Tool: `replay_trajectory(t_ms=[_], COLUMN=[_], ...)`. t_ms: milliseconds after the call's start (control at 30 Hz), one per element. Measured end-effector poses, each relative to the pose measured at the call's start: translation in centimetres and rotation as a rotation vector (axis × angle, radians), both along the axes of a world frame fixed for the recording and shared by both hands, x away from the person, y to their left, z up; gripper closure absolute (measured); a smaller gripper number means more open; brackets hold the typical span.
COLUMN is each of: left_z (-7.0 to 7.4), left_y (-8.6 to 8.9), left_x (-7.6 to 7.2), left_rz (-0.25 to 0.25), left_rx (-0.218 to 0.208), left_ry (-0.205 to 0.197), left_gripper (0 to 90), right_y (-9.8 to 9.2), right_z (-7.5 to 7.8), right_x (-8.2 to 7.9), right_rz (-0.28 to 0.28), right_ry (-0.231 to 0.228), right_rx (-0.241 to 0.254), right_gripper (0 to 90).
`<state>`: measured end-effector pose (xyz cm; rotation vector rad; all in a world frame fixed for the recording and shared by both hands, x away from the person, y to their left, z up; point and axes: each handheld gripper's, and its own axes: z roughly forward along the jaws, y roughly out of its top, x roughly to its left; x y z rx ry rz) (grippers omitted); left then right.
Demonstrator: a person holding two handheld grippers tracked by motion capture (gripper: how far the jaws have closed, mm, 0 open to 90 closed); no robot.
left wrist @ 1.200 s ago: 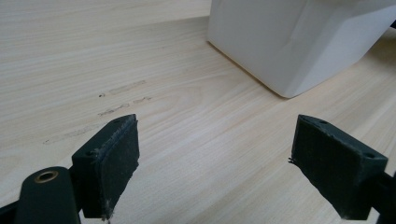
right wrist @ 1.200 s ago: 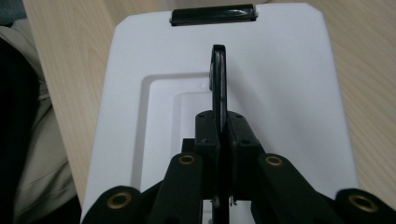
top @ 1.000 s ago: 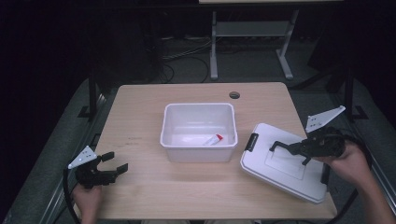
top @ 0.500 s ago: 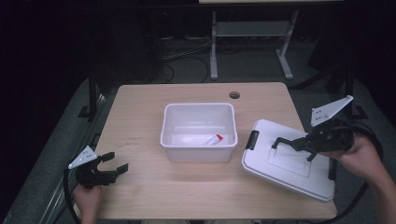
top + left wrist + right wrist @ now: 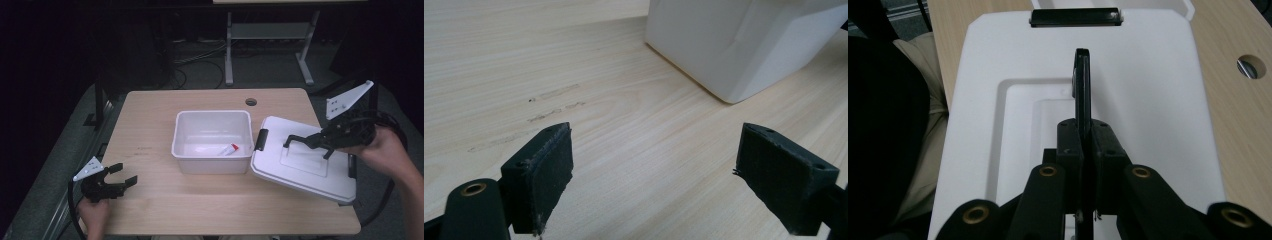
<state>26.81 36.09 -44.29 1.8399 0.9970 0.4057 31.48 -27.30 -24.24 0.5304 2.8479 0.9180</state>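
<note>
An open white bin (image 5: 212, 116) stands mid-table with a small red-capped tube (image 5: 227, 149) lying inside. To its right is the white lid (image 5: 300, 170), tilted and lifted off the table. My right gripper (image 5: 320, 141) is shut on the lid's black handle (image 5: 300, 139). In the right gripper view the jaws (image 5: 1087, 145) pinch the thin upright handle (image 5: 1082, 80) above the lid (image 5: 1148, 100). My left gripper (image 5: 125, 173) rests at the table's front left, open and holding nothing. Its view shows the pads (image 5: 544, 175) wide apart over bare wood, with the bin's corner (image 5: 744, 45) ahead.
The lid has a black latch (image 5: 261, 139) on the end facing the bin and another (image 5: 352, 165) on the far end. A cable hole (image 5: 251, 101) sits in the table's back edge. A metal stand (image 5: 270, 35) is on the floor behind the table.
My right gripper has risen with the lid's handle in it, and the lid has come up off the table and tilted. The left gripper has stayed put.
</note>
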Motion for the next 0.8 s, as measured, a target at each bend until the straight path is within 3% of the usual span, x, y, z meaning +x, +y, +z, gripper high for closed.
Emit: replay_trajectory(t_ms=[300, 800], left_z=[0.0, 0.1], left_y=[0.2, 0.2], left_x=[0.0, 0.1], left_rz=[-0.005, -0.011], left_rx=[0.0, -0.005], left_ry=[-0.005, -0.014], left_gripper=[14.5, 14.5], right_y=[2.1, 5.5], right_z=[1.3, 1.9], right_x=[1.4, 3.3], right_rz=[0.044, 0.087], right_ry=[-0.013, -0.029], right_rx=[0.012, 0.012], right_gripper=[84.3, 84.3])
